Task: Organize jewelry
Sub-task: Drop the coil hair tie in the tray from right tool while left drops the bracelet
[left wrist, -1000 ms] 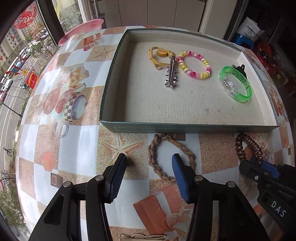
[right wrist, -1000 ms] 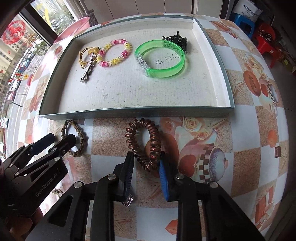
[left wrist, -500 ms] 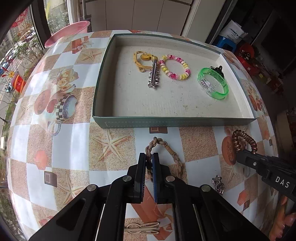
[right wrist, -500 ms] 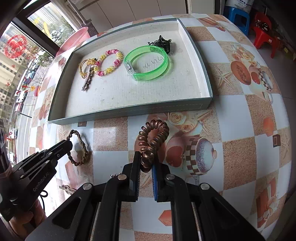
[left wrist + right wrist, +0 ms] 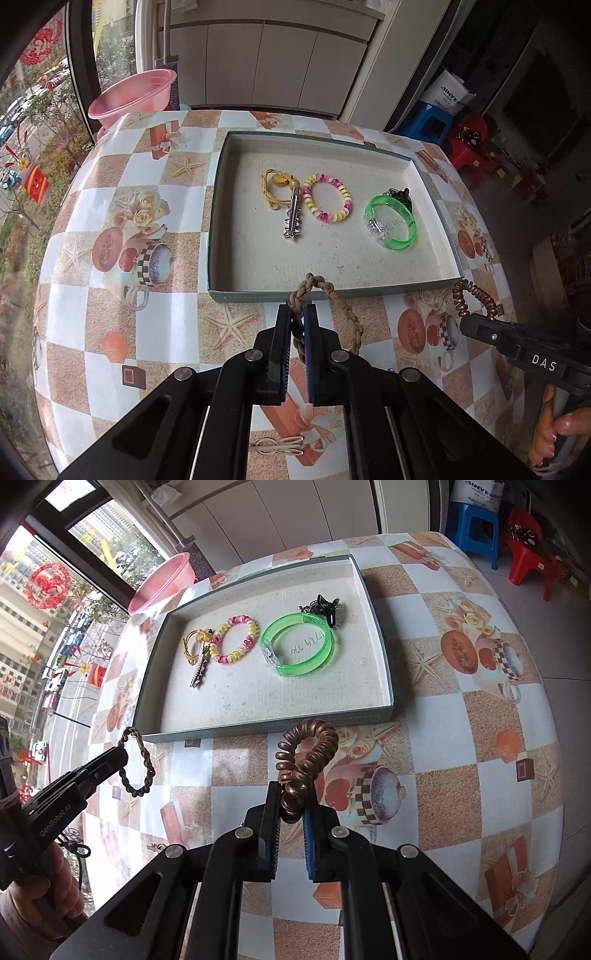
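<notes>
Braided bracelet (image 5: 334,295), coil bracelet (image 5: 306,764), both lifted

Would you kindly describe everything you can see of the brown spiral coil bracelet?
The brown spiral coil bracelet looks like coppery, glossy plastic wound in tight springy turns. It is pinched at its lower end between the shut jaws of the right gripper, squeezed into a loop that stands up above the patterned tablecloth, just short of the grey-green tray's near wall.
</notes>
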`<control>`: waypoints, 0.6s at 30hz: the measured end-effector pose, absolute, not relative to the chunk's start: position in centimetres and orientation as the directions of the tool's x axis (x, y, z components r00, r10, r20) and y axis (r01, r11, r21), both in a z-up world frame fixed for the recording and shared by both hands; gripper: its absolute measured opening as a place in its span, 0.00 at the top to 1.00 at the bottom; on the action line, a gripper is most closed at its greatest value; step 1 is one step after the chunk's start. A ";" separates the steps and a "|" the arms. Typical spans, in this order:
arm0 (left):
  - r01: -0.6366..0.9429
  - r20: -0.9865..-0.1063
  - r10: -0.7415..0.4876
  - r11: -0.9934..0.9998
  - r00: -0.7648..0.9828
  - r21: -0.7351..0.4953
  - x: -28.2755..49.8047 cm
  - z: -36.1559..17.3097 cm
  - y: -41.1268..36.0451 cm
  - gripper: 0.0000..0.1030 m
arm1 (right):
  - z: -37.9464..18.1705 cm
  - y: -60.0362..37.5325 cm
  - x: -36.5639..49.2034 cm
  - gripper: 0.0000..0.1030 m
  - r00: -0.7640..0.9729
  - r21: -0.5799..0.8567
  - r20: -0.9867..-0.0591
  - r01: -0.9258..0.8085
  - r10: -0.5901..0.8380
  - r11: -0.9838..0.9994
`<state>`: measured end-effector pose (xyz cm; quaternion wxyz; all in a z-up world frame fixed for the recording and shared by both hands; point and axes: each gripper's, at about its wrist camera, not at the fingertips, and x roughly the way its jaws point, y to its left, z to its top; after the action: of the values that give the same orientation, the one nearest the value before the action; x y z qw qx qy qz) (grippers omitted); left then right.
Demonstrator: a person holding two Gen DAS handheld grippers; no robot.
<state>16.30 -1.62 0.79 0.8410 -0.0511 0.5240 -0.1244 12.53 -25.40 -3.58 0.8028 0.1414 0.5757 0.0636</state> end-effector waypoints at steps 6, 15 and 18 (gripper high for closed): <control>0.161 -0.846 -0.273 0.961 0.457 -0.223 18.6 2.9 -1.6 0.81 | -0.9 -25.4 14.9 0.89 0.368 0.297 -0.890 0.022 0.269 0.955; 0.126 -0.845 -0.260 0.966 0.468 -0.227 22.6 2.9 -1.8 0.81 | -0.2 -24.7 20.1 0.89 0.389 0.298 -0.878 -0.011 0.279 0.954; 0.116 -0.851 -0.240 0.971 0.468 -0.210 23.9 2.2 -2.1 0.81 | -0.4 -24.3 21.9 0.89 0.388 0.283 -0.880 -0.032 0.273 0.958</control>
<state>23.94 -2.05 2.25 0.8544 -0.0613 0.5053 -0.1042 21.93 -24.34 -0.44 0.8258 0.1107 0.5453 0.0923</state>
